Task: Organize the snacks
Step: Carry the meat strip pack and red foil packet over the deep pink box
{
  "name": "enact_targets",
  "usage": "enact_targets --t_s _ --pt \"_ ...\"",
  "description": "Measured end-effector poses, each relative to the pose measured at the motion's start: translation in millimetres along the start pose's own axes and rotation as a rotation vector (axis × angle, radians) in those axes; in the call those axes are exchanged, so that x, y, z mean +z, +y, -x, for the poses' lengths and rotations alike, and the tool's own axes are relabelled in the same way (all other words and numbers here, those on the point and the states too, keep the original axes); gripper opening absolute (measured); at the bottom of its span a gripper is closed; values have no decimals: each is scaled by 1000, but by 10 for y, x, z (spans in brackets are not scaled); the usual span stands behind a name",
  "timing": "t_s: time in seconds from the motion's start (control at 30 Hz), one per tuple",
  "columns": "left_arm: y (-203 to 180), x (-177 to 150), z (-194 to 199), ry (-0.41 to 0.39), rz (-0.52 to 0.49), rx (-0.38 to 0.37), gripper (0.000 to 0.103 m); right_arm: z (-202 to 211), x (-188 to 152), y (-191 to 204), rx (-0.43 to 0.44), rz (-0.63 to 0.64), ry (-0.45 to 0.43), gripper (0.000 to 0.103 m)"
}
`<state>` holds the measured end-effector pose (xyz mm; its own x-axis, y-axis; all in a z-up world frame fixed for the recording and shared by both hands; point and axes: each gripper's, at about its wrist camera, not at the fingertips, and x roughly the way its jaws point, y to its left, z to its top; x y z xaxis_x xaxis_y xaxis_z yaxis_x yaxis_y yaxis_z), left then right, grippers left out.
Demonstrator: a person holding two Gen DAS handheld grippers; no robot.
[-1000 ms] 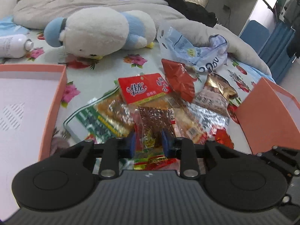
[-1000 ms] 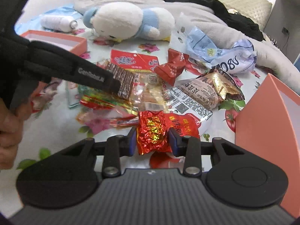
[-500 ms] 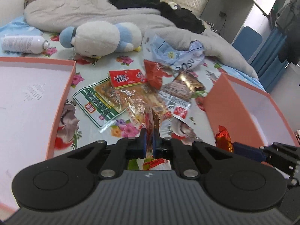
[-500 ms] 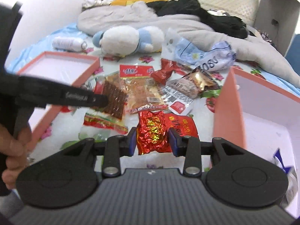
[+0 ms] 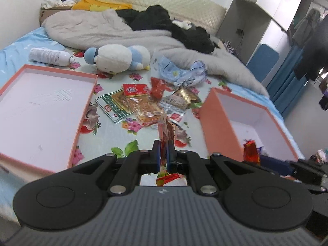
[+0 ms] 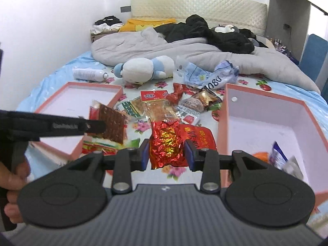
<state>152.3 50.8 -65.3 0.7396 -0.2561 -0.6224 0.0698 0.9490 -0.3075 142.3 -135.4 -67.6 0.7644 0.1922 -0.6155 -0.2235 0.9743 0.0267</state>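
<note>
The left gripper (image 5: 163, 153) is pinching a thin brown snack packet (image 6: 111, 126) edge-on; the right gripper (image 6: 167, 153) is clenching a red foil snack (image 6: 166, 143). The deep pink box (image 6: 222, 123) at right is holding few snacks; most are still lying mid-bed (image 5: 114, 135). Both are now riding higher than before, and the left fingers have finished closing.

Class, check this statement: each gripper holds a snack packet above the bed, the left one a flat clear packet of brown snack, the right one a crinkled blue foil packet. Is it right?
Not quite. The right gripper holds a crinkled red foil packet, not a blue one, as the right wrist view shows. The rest stands: the left gripper pinches a flat clear packet of brown snack above the bed.
</note>
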Motion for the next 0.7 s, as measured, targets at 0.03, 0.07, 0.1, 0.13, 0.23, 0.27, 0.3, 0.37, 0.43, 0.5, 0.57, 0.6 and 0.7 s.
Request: enact_targets --t_s 0.03,0.07,0.1,0.13,0.23,0.27,0.3,0.37,0.43,0.5,0.57,0.6,0.7 --pt "-47 -36 96 -6 -5 -2 6 88 -28 -5 5 -6 -7 39" --pt "-89 -72 176 -8 -10 -4 6 164 -55 -9 4 -7 -16 39" --pt "-140 -110 258 -8 -14 -10 6 241 -80 -13 -2 -8 -21 39" --pt "-176 -147 328 -9 -13 -21 6 315 -104 -23 -7 -14 -23 39" --pt "-269 -247 515 -10 -14 -44 6 529 -158 -76 -20 -32 -37 39" --pt "-288 -267 557 -11 -9 -53 6 609 -171 -96 -25 -37 -49 39" --pt "-311 -295 610 -12 0 -68 6 694 -188 -116 -29 -36 -64 39" --pt "-388 -346 657 -12 -9 -86 6 810 -222 -150 -47 -33 -81 39" --pt "-494 -412 711 -17 -31 -99 6 914 -261 -205 -65 -48 -93 39" --pt "-573 -457 744 -18 -34 -125 6 1001 -304 -249 -85 -58 -101 39" --pt "-664 -487 751 -15 -39 -149 6 1079 -355 -300 -108 -70 -111 39" --pt "-709 -493 757 -13 -46 -161 6 1112 -378 -332 -118 -80 -114 39" --pt "-872 -487 748 -12 -84 -180 6 1183 -435 -446 -153 -117 -121 39"
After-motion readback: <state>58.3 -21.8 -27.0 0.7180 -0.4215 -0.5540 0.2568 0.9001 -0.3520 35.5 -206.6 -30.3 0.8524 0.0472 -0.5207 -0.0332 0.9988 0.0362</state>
